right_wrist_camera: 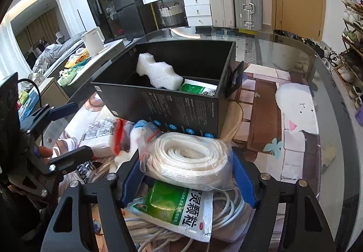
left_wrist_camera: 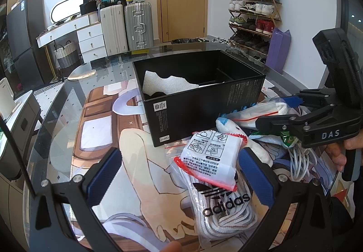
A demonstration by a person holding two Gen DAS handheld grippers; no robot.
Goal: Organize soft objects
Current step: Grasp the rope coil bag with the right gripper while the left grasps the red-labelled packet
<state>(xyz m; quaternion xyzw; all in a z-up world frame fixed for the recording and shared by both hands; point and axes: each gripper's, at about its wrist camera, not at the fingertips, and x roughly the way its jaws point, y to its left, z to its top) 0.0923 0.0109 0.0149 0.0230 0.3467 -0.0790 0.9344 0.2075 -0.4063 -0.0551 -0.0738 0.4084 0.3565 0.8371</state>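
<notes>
A black open box (left_wrist_camera: pixel 199 97) stands on the glass table and holds white foam (left_wrist_camera: pixel 168 84); it also shows in the right wrist view (right_wrist_camera: pixel 168 102), with a green packet (right_wrist_camera: pixel 197 89) inside. My left gripper (left_wrist_camera: pixel 181 174) is open above a white instruction packet (left_wrist_camera: pixel 213 156) and a bag of Adidas laces (left_wrist_camera: pixel 224 208). My right gripper (right_wrist_camera: pixel 188 174) stands around a clear bag of coiled white strap (right_wrist_camera: pixel 188 159), its blue pads against the bag's sides. A white plush shark (left_wrist_camera: pixel 236 131) lies between the bags.
A green and white sachet (right_wrist_camera: pixel 177 208) and white cables (right_wrist_camera: pixel 229 213) lie under the right gripper. The table's edge (right_wrist_camera: pixel 322 102) curves on the right. A shoe rack (left_wrist_camera: pixel 254 16), suitcases (left_wrist_camera: pixel 127 25) and a door stand behind.
</notes>
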